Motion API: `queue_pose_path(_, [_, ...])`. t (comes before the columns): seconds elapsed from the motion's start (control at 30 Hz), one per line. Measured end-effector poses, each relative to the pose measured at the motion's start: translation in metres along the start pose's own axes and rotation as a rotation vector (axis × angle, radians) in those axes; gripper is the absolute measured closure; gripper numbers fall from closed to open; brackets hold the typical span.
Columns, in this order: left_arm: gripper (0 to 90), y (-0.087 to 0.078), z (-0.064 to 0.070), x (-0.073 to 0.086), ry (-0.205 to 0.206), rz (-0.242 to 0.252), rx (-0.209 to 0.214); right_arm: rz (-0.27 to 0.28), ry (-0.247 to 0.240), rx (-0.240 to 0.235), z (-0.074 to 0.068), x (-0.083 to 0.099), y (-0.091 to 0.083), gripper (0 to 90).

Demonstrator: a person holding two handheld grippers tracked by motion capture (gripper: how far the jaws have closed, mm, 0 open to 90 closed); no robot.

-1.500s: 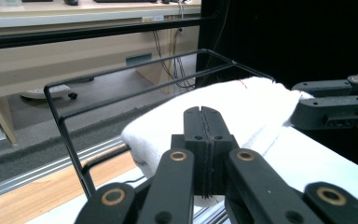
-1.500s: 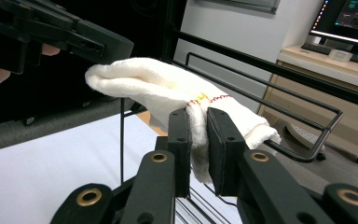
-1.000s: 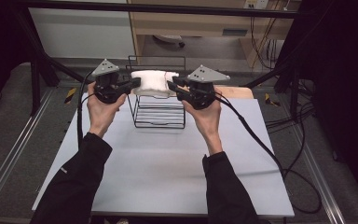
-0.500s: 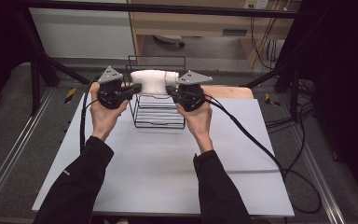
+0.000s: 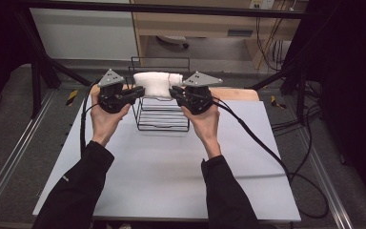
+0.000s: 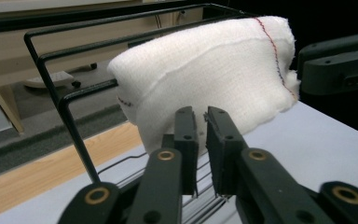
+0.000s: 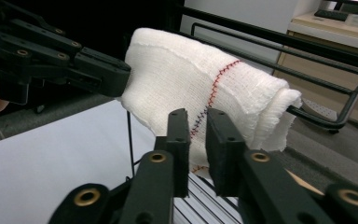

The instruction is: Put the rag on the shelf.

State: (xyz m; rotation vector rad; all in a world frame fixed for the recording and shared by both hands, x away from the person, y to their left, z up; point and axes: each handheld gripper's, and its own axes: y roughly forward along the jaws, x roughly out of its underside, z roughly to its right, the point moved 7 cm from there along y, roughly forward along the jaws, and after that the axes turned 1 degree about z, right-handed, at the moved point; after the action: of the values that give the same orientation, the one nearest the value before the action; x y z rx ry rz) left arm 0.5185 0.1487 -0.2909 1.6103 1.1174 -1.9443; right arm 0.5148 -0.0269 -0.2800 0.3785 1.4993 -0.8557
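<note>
A folded white towel [image 5: 157, 82] with a red and blue stitched seam lies over the top rails of a black wire rack [image 5: 162, 119] at the back of the table. My left gripper [image 5: 140, 90] is shut on the towel's left end and my right gripper [image 5: 172, 91] on its right end. In the left gripper view the jaws [image 6: 201, 114] pinch the lower edge of the towel [image 6: 214, 65]. The right gripper view shows its jaws [image 7: 198, 116] closed on the towel [image 7: 177, 70] near the seam, with the left gripper's fingers [image 7: 98, 70] at the far end.
The rack stands on a white table top [image 5: 171, 176] with a wooden strip [image 5: 238, 94] along the far edge. Cables [image 5: 267, 148] trail from both grippers over the table. Black frame posts [image 5: 38, 71] stand beyond the back corners.
My right gripper has moved left, closer to the left one, bunching the towel shorter on the rack. The left gripper has barely moved.
</note>
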Motion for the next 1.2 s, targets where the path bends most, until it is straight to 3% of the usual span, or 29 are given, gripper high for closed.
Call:
queue_pose_path(0.23, [62.4,-0.013,0.0,0.011,0.024,-0.024,-0.016,0.001,0.054,-0.012,0.007,0.002,-0.02,60.9])
queue_pose_path(0.4, [49.0,-0.02,-0.003,0.023,0.017,-0.049,-0.016,-0.012,0.086,-0.019,0.014,0.009,-0.035,45.5])
queue_pose_path(0.6, [33.3,-0.026,-0.006,0.041,0.01,-0.095,-0.006,-0.025,0.098,0.004,0.024,0.024,-0.052,31.0])
queue_pose_path(0.87, [21.8,-0.035,-0.005,0.065,0.026,-0.126,-0.003,-0.052,0.132,0.004,0.035,0.052,-0.071,12.0])
queue_pose_path(1.2, [17.9,-0.046,-0.003,0.101,0.027,-0.159,-0.003,-0.073,0.174,0.004,0.042,0.093,-0.093,4.3])
